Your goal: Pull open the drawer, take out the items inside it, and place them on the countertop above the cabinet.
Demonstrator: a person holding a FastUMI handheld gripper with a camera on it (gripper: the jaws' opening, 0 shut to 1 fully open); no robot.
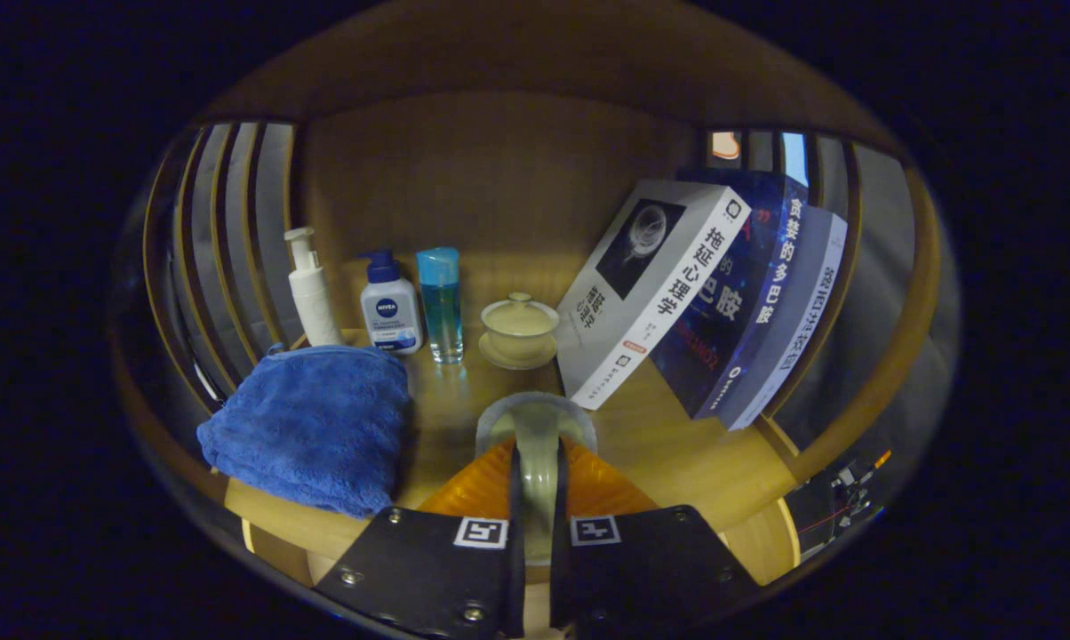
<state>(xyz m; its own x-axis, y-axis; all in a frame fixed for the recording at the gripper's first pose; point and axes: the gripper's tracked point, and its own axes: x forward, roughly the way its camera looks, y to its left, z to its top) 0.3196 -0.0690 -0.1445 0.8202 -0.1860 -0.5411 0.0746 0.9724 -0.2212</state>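
The gripper (536, 462) has both fingers pressed on a pale grey-green cup (535, 427), rim toward the shelf, carried above the countertop (677, 444) — so the placing step is in hand. Next it calls for lowering onto bare wood between the blue towel (313, 427) and the leaning books (677, 293) — then letting go.

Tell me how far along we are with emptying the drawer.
Done: a pale rounded item is out, clamped between the fingers of the tool. In hand: it hangs over the countertop, short of the lidded cup, beside the blue towel. Left: setting it down; whether the drawer holds more, I cannot tell.
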